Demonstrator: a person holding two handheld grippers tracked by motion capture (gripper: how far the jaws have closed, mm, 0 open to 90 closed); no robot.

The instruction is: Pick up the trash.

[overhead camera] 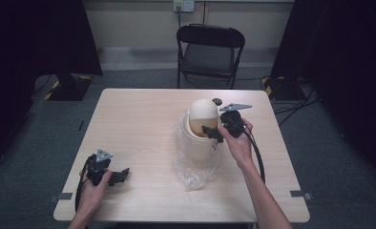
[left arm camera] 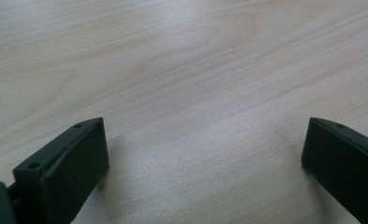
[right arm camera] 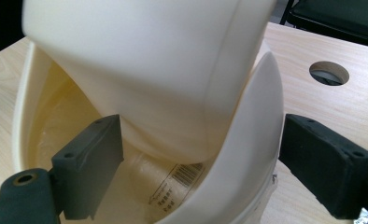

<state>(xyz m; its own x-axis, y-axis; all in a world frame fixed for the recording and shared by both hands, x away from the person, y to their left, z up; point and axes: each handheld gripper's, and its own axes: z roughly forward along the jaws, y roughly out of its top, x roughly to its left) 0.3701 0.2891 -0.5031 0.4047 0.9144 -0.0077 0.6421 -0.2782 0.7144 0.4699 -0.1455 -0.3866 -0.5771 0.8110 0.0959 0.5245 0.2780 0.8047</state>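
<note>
High view | cream bin (overhead camera: 199,136) stood mid-desk (overhead camera: 138,119) on a clear bag (overhead camera: 195,169) | my right tongs (overhead camera: 214,132) straddled its rim, jaws apart | left tongs (overhead camera: 121,174) idle, apart | step: gripping rim; next, close squarely.

I saw a cream bin (overhead camera: 199,138) standing upright on a clear plastic bag (overhead camera: 194,168), at 3 o'clock of tabletop centre, its domed swing lid (overhead camera: 203,110) tilted open.
</note>
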